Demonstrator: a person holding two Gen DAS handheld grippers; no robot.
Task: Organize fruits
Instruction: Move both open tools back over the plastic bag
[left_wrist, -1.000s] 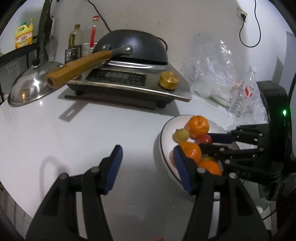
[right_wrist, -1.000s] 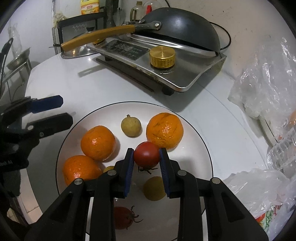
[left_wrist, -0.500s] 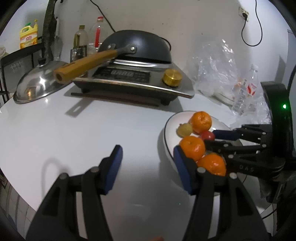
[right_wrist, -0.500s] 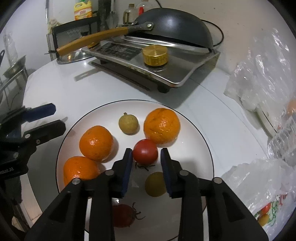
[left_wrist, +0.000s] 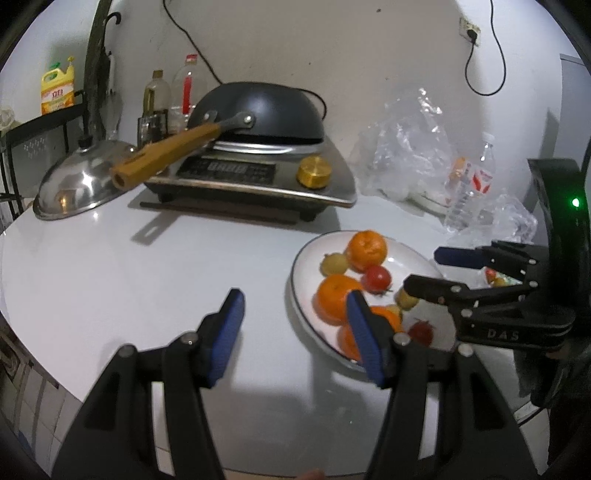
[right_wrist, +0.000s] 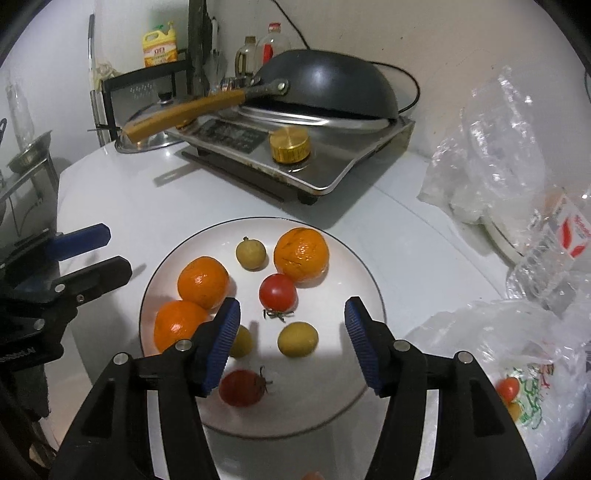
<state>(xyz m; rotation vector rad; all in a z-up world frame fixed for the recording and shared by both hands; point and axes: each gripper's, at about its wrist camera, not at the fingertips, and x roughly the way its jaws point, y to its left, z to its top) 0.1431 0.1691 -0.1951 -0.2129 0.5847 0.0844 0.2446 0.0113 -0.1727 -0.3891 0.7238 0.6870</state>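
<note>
- Two grippers are in view, both with jaws spread wide and nothing between them
- Right gripper (right_wrist: 291, 343) hangs low over the near half of the white plate (right_wrist: 354, 266), its blue pads (right_wrist: 221, 341) apart on either side of a small yellow-green fruit (right_wrist: 297, 339); neither pad touches it
- Just ahead of that gripper lies a cherry tomato (right_wrist: 277, 292), stem end toward the camera, resting free on the plate
- A second, darker cherry tomato (right_wrist: 241, 387) lies near the plate's front rim, beside the left-hand pad
- Three mandarins sit on the plate: one at the back right (right_wrist: 301, 254) just beside the first tomato, one at the left (right_wrist: 202, 282), and one at the front left (right_wrist: 177, 325) touching its neighbour
- Another small yellow-green fruit (right_wrist: 251, 253) lies at the back between the two upper mandarins; a third (right_wrist: 240, 341) is partly hidden behind the left-hand pad
- Left gripper (left_wrist: 293, 332) hovers over the white counter (left_wrist: 110, 277) at the plate's left edge, its right-hand pad in front of the front-left mandarin in the left wrist view
- Beyond the plate stands an induction cooker (right_wrist: 295, 147) with a brass knob (right_wrist: 289, 145), and a dark wok (right_wrist: 328, 86) with a wooden handle sits on it
- A steel lid (left_wrist: 79, 184) rests on the counter left of the cooker
- Crumpled clear plastic bags (right_wrist: 517, 332) lie to the right of the plate, one showing small fruit inside
</note>
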